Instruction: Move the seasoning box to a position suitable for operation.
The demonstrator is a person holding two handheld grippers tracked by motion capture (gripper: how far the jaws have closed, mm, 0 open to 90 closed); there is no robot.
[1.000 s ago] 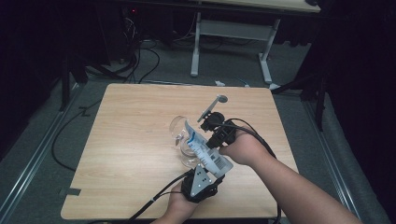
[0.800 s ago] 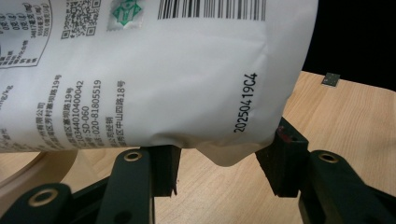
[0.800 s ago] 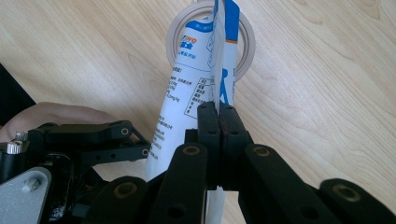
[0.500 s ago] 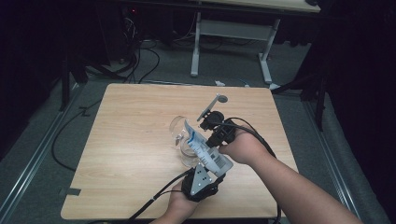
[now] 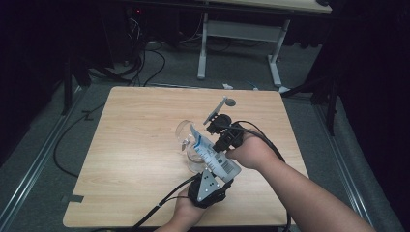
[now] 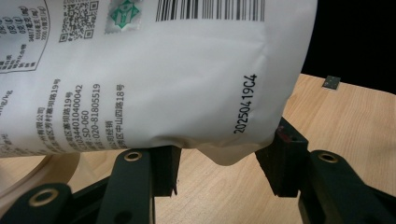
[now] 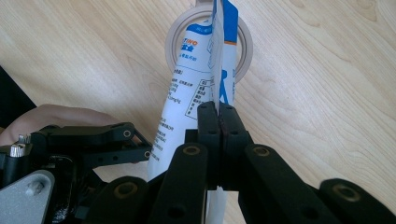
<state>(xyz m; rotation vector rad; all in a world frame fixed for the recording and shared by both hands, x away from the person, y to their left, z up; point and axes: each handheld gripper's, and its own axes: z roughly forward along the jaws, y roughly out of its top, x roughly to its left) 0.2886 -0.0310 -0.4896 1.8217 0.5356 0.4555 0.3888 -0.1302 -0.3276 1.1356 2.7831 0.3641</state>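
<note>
A white and blue printed pouch [image 5: 212, 154] hangs tilted above a clear glass jar [image 5: 185, 137] on the wooden table [image 5: 130, 145]. My left gripper [image 5: 218, 170] comes up from the near edge. Its jaws are shut on the pouch's bulging bottom [image 6: 163, 70], one pad [image 6: 280, 161] on each side. My right gripper [image 7: 218, 112] is shut on the flat side seam of the pouch [image 7: 187, 98]. The pouch's upper end points at the jar's round rim [image 7: 245, 51]. In the right gripper view, the left gripper [image 7: 98, 140] and its hand show at the left.
A small dark tag [image 6: 331, 82] lies on the table toward its far edge. Behind the table stands a white desk frame [image 5: 239, 34], with cables [image 5: 145, 58] on the floor. Bare wood lies left of the jar.
</note>
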